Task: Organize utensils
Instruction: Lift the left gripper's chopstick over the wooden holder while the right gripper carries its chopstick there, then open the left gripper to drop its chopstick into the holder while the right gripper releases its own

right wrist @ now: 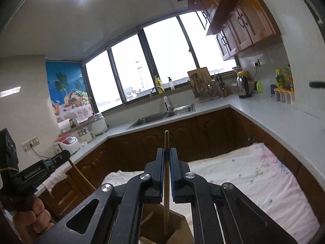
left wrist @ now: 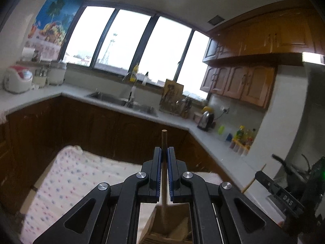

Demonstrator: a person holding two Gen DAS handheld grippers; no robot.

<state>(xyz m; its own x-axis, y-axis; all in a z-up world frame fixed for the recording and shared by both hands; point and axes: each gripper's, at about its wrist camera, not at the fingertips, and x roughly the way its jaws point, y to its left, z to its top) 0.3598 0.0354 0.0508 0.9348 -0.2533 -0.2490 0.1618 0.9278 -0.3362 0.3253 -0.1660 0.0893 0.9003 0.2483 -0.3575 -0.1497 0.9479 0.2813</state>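
Standing upright between the blue pads of the left gripper (left wrist: pixel 164 152), a slim round brown wooden stick (left wrist: pixel 164 140) is clamped; the right gripper (right wrist: pixel 167 153) likewise pinches a paler, thin wooden stick (right wrist: pixel 166 140), both over a brown wooden box (right wrist: pixel 178 225).

You hold two grippers, the left gripper (left wrist: pixel 164 152) and the right gripper (right wrist: pixel 166 154), each clamped on one wooden stick (left wrist: pixel 163 140) (right wrist: pixel 166 140). One wooden box (right wrist: pixel 174 229) sits below, and one patterned cloth (right wrist: pixel 254 174).
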